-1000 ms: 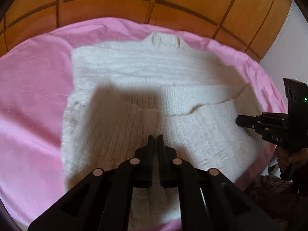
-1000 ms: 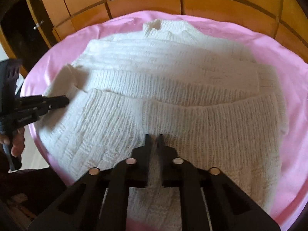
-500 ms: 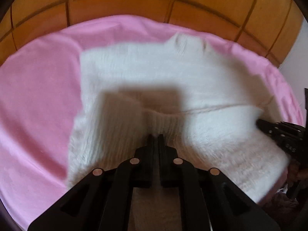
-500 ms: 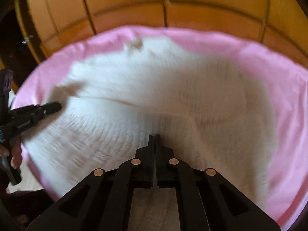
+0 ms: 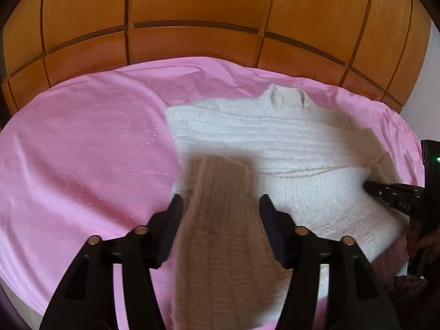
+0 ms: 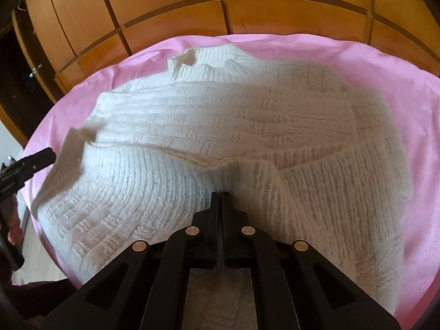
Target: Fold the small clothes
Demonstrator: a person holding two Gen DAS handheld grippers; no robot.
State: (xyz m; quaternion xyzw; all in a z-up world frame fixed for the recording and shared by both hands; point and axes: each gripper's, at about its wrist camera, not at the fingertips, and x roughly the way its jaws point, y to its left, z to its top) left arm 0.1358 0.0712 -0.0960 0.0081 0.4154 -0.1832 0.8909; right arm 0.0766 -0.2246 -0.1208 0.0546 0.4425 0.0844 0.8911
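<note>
Left wrist view first: the left gripper has its jaws opening wide, and a flap of the one white knit sweater sits between them without either pad pressing it — looks to me like it's letting go of the hem it brought up, so the fold can settle. The rest of the sweater lies just ahead of the jaws and off to their right on the single pink sheet, collar at the far end. The right gripper pokes in from the right edge at the sweater's side.

Right wrist view: the right gripper is pinched tight on the sweater's folded edge, knit bunching up right at the tips — my guess is it's pinning its side while the other lets go. Wooden panels behind. Count: one sweater, one sheet, two grippers
</note>
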